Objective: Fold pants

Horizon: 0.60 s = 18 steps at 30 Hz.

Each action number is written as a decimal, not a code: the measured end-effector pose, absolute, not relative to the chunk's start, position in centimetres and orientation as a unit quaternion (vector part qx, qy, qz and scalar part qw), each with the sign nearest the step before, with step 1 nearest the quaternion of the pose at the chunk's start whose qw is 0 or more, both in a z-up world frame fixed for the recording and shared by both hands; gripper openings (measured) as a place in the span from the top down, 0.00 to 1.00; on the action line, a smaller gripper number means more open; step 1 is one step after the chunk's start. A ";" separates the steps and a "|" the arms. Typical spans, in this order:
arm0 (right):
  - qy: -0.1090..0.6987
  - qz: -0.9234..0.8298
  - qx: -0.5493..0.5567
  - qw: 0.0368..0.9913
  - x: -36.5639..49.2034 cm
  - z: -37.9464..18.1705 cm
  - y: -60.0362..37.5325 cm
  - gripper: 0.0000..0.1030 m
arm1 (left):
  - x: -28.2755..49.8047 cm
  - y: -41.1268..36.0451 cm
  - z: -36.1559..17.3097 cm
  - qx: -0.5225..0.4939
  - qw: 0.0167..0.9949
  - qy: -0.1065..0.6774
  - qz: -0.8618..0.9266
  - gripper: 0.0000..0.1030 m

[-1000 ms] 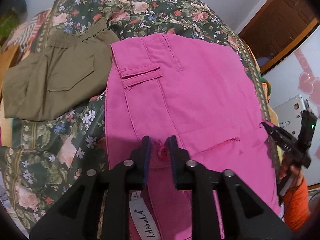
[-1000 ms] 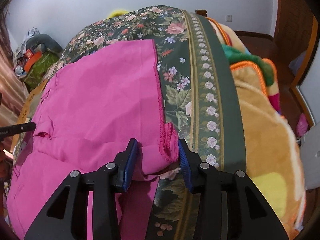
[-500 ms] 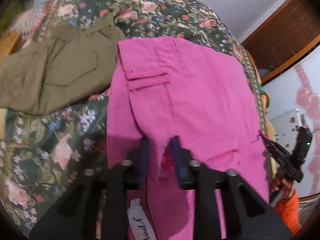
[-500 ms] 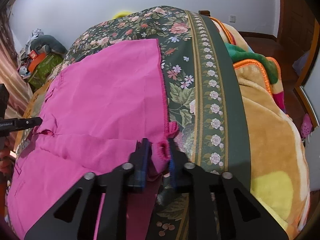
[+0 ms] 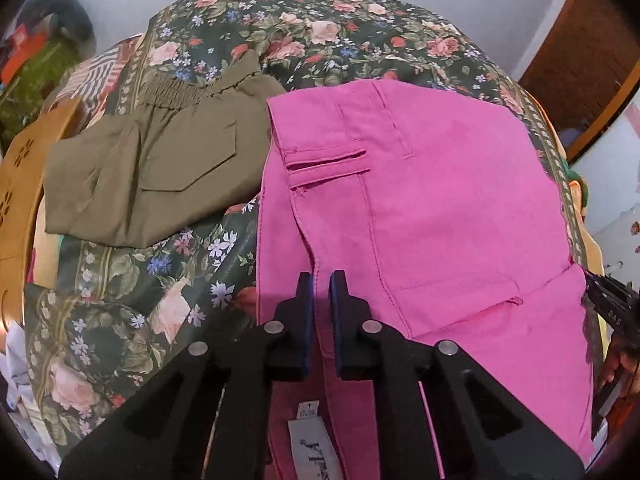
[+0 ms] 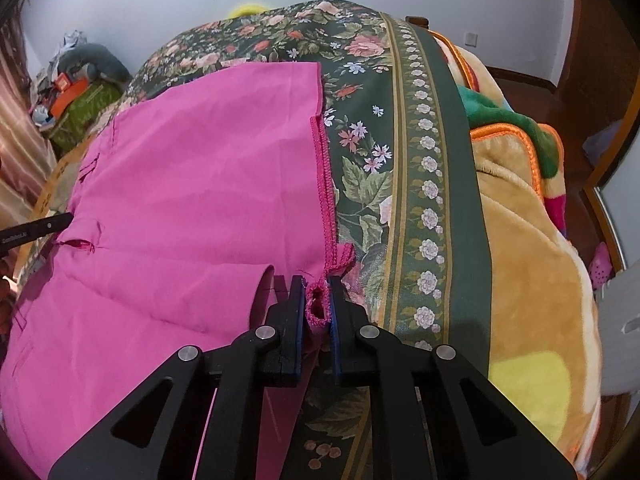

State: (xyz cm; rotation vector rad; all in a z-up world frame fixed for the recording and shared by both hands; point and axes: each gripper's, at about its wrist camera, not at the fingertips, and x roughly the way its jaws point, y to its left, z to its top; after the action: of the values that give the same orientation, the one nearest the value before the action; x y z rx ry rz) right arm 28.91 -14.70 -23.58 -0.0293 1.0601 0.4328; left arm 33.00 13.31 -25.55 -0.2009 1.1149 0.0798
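Pink pants lie folded flat on the floral bedspread, back pocket up. My left gripper is shut on the waist edge near the white label, fabric pinched between its pads. In the right wrist view the pink pants spread to the left. My right gripper has its jaws closing, with the stitched hem corner bunched between the pads and pressed by them. The right gripper also shows at the right edge of the left wrist view, and the tip of the left gripper at the left edge of the right wrist view.
Olive pants lie folded to the left of the pink ones. A tan blanket with orange trim covers the bed's right side. A wooden board stands at the far left. A pile of clutter sits against the wall.
Both pairs of jaws have narrowed onto the pink cloth. The left pads now pinch the waist edge, and the right pads pinch the hem corner that lay loosely between them before.
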 end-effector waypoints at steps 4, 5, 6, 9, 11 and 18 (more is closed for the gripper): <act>0.511 0.202 -0.025 0.835 29.1 -22.4 -14.9 0.89 | 32.3 14.3 -23.9 -0.099 0.843 0.528 0.031 0.90; 0.507 0.202 -0.028 0.838 29.0 -21.9 -15.0 0.89 | 31.9 14.7 -23.3 -0.095 0.846 0.523 0.038 0.90; 0.499 0.201 -0.031 0.843 28.9 -21.1 -15.2 0.89 | 31.8 15.2 -22.6 -0.091 0.851 0.515 0.045 0.90; 0.475 0.199 -0.035 0.857 29.0 -19.1 -15.6 0.88 | 32.0 16.7 -21.0 -0.103 0.860 0.498 0.051 0.81; 0.460 0.199 -0.032 0.865 29.7 -17.8 -15.7 0.80 | 32.6 17.5 -20.2 -0.110 0.865 0.487 0.054 0.67; 0.413 0.191 -0.026 0.890 33.4 -15.6 -14.3 0.56 | 36.6 18.3 -19.9 -0.105 0.871 0.478 0.040 0.53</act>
State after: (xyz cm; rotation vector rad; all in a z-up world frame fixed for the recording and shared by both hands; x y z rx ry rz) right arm 33.42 -14.27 -15.62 -0.0550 0.8583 0.3974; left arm 36.61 18.29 -19.93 -0.2192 0.9994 0.0834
